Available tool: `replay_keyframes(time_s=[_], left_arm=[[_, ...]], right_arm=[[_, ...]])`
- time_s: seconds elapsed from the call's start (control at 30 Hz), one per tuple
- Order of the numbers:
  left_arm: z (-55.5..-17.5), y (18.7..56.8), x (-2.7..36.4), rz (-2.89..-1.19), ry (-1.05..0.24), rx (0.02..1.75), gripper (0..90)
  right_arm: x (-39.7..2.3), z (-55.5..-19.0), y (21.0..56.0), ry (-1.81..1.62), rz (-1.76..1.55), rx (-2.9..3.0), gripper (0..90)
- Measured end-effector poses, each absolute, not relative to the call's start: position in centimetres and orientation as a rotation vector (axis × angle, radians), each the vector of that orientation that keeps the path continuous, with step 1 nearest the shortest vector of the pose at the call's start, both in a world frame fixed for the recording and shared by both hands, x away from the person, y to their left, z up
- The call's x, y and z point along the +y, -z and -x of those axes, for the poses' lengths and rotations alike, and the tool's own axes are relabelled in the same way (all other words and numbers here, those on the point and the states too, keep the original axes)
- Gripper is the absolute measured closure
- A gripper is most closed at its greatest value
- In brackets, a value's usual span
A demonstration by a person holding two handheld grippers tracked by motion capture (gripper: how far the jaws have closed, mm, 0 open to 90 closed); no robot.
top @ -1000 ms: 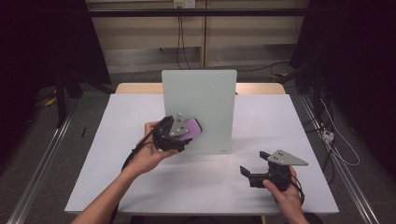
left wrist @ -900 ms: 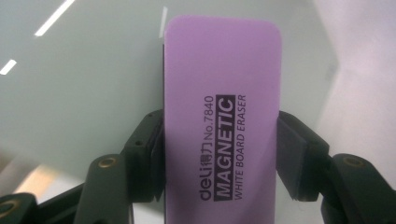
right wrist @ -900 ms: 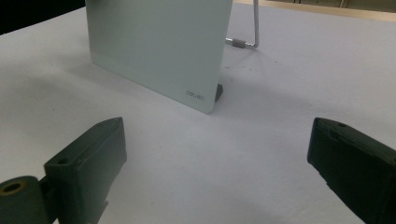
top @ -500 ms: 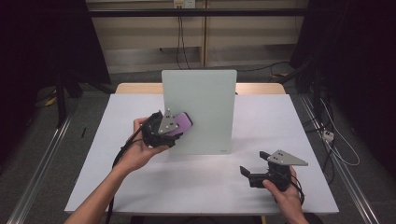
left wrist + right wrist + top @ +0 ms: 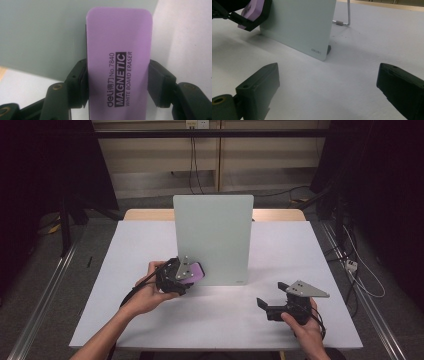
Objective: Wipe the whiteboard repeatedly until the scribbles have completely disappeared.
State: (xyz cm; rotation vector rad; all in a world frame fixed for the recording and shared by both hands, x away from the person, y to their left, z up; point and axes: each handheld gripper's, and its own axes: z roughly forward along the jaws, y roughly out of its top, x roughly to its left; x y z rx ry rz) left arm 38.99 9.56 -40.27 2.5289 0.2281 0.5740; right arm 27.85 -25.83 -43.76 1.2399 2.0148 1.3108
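A purple whiteboard eraser (image 5: pixel 118 62) printed "MAGNETIC WHITE BOARD ERASER" sits between the pads of my left gripper (image 5: pixel 118 82), which is shut on its two long sides. In the high view the eraser (image 5: pixel 194 271) is low against the left edge of an upright pale green board (image 5: pixel 215 235). Whether the eraser touches the board I cannot tell. The left gripper (image 5: pixel 186 274) is held in a hand just above the table. My right gripper (image 5: pixel 272 295) rests near the front right of the table. Its jaws are wide open with nothing between them (image 5: pixel 328 87).
The white table top (image 5: pixel 140 245) carries the board, which leans on a wire stand (image 5: pixel 344 20) behind it. A wooden table edge (image 5: pixel 145 214) shows beyond the white table. Cables (image 5: pixel 355 270) lie on the floor at the right.
The left hand has come down with the eraser, from partway up the board's left side to near its lower left corner. The right gripper has stayed put.
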Motion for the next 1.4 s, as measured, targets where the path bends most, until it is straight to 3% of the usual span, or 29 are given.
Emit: replay_keyframes(time_s=[0.4,0.7,1.1,1.4], left_arm=[[-39.1,40.7,7.8,-2.525,-0.499,0.213,40.7],[-39.6,38.6,7.2,-2.436,-0.544,0.249,40.8],[-40.6,36.0,9.6,-2.254,-0.59,0.385,40.8],[-40.6,35.9,10.5,-2.24,-0.61,0.408,40.8]], right_arm=[[-25.8,-27.9,43.7,-1.313,-1.237,2.015,4.5],[-25.8,-27.8,43.7,-1.314,-1.239,2.015,4.5],[-25.9,-27.8,43.7,-1.315,-1.232,2.016,4.5],[-25.8,-27.9,43.8,-1.313,-1.242,2.015,4.5]])
